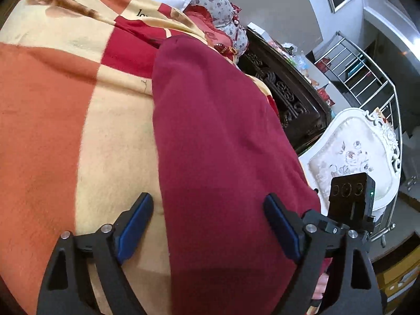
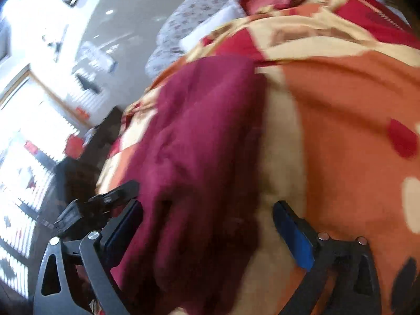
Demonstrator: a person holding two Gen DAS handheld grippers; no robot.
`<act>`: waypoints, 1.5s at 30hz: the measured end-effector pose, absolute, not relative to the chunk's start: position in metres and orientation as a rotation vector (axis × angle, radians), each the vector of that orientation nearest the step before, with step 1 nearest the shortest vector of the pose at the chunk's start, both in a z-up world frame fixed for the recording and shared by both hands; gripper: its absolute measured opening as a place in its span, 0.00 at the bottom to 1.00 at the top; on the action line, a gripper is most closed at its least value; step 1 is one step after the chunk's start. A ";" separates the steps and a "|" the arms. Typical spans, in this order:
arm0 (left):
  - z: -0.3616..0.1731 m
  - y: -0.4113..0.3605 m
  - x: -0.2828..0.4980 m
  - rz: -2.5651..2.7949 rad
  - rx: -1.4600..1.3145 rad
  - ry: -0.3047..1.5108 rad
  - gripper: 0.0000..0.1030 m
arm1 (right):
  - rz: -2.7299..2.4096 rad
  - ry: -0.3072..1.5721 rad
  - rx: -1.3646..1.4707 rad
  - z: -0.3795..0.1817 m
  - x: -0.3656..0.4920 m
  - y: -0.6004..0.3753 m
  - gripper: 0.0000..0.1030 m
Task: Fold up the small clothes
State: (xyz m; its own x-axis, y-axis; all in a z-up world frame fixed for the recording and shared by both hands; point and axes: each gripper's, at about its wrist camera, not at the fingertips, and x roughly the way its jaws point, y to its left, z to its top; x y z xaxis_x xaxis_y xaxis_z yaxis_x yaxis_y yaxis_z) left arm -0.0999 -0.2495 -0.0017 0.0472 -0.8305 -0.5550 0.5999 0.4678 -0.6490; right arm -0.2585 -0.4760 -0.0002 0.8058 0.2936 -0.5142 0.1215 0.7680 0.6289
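A soft, fleecy maroon garment [image 1: 223, 157] lies stretched out in a long band on the bed, resting on a fuzzy blanket [image 1: 52, 131] patterned in big blocks of orange, cream and red. The cloth looks thick and matte, smooth along most of its length in the left wrist view, with a rounded far end up near the pillows; in the right wrist view it bunches into deep lengthwise folds [image 2: 189, 141]. The left gripper [image 1: 208, 225] hangs just over the near part of the garment with its black arms spread wide, the blue-padded fingers [image 1: 135, 225] well apart and nothing pinched between them. The right gripper [image 2: 207, 225] is likewise spread, its blue pads [image 2: 298, 239] clear of the cloth on one side. That right-hand view is badly smeared, so the garment's edges and the room behind it are hard to read. The garment's near end runs out of sight below both claws. Beyond the bed sit floral pillows [image 1: 210, 0], a dark carved wooden cabinet [image 1: 288, 92], a white upholstered chair [image 1: 349, 155] with an ornate frame, and a metal railing [image 1: 367, 78].
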 end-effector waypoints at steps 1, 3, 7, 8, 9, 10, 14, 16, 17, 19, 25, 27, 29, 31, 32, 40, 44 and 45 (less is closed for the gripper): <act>-0.001 -0.250 -0.101 -1.112 -0.275 1.048 0.83 | 0.110 0.632 0.700 0.001 -0.256 -0.475 0.99; 0.001 -0.248 -0.104 -1.094 -0.261 1.029 0.67 | 0.088 0.615 0.705 -0.001 -0.252 -0.475 0.98; 0.008 -0.249 -0.112 -1.060 -0.218 0.988 0.52 | 0.132 0.584 0.732 -0.004 -0.260 -0.476 0.79; 0.010 -0.249 -0.113 -1.054 -0.207 0.973 0.47 | 0.137 0.578 0.741 -0.003 -0.263 -0.477 0.70; 0.013 -0.250 -0.116 -1.047 -0.197 0.959 0.44 | 0.144 0.575 0.754 -0.002 -0.264 -0.479 0.61; 0.017 -0.250 -0.118 -1.040 -0.189 0.946 0.42 | 0.149 0.578 0.762 -0.002 -0.264 -0.479 0.56; 0.040 -0.234 -0.117 -1.021 -0.182 0.877 0.37 | 0.127 0.570 0.689 0.016 -0.263 -0.467 0.47; 0.059 -0.220 -0.112 -1.008 -0.189 0.825 0.37 | 0.145 0.553 0.656 0.031 -0.258 -0.456 0.45; 0.068 -0.214 -0.107 -0.998 -0.192 0.804 0.37 | 0.156 0.544 0.637 0.039 -0.254 -0.448 0.45; 0.084 -0.200 -0.096 -0.976 -0.205 0.770 0.37 | 0.189 0.520 0.616 0.054 -0.244 -0.435 0.45; 0.090 -0.176 -0.061 -0.877 -0.195 0.724 0.37 | 0.256 0.491 0.568 0.077 -0.192 -0.403 0.45; 0.071 -0.176 -0.054 -0.849 -0.187 0.763 0.38 | 0.256 0.523 0.569 0.070 -0.174 -0.400 0.45; 0.045 -0.176 -0.046 -0.832 -0.172 0.826 0.39 | 0.229 0.594 0.598 0.050 -0.161 -0.399 0.47; 0.021 -0.175 -0.042 -0.812 -0.168 0.870 0.42 | 0.189 0.677 0.636 0.029 -0.153 -0.400 0.53; 0.018 -0.172 -0.043 -0.815 -0.178 0.866 0.45 | 0.162 0.709 0.647 0.019 -0.153 -0.399 0.57; 0.055 -0.139 -0.061 -0.824 -0.129 0.753 0.52 | 0.041 0.671 0.597 0.037 -0.197 -0.403 0.66; 0.063 -0.133 -0.096 -0.927 -0.091 0.719 0.46 | -0.040 0.576 0.199 0.083 -0.227 -0.359 0.65; 0.060 -0.135 -0.102 -0.947 -0.082 0.723 0.40 | -0.042 0.564 0.100 0.089 -0.231 -0.346 0.61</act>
State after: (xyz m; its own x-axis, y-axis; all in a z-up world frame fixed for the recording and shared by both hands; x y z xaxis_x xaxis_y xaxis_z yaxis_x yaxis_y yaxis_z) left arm -0.1019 -0.1345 0.0599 0.3709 -0.7636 -0.5286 0.7109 0.5997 -0.3675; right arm -0.2307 -0.3458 0.0889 0.8442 -0.0122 -0.5358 0.0671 0.9943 0.0831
